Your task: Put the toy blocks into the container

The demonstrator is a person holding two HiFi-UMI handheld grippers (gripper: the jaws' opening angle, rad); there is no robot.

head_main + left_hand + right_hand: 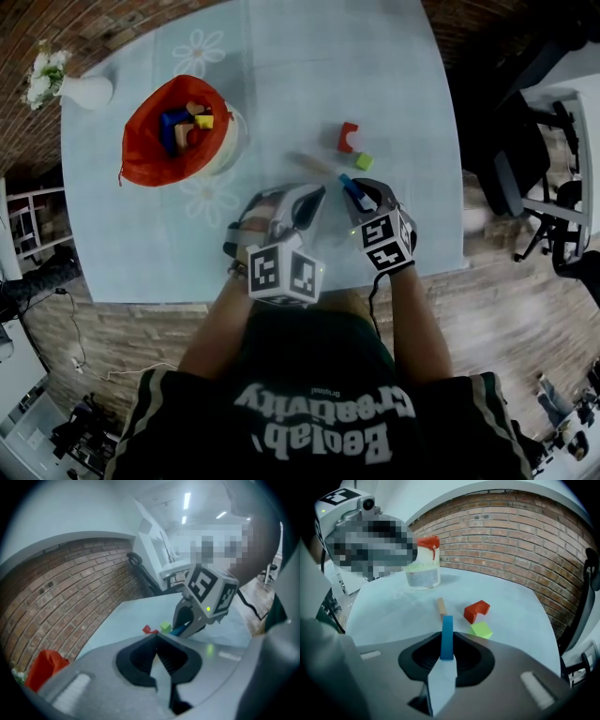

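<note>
A slim blue block (447,637) stands upright between the jaws of my right gripper (446,657), which is shut on it; in the head view this block (353,190) pokes out ahead of the right gripper (362,199). Just beyond it on the pale blue table lie a red arch block (477,611), a green cube (481,630) and a wooden stick (441,609). My left gripper (307,199) hovers beside the right one, shut and empty. The container (225,141), lined with a red bag (141,141), stands at the far left with several blocks inside.
A white vase with flowers (80,89) stands at the table's far left corner. Office chairs (544,159) stand on the wooden floor to the right. The table's near edge (187,298) runs just under my hands. A brick wall (511,522) lies behind the table.
</note>
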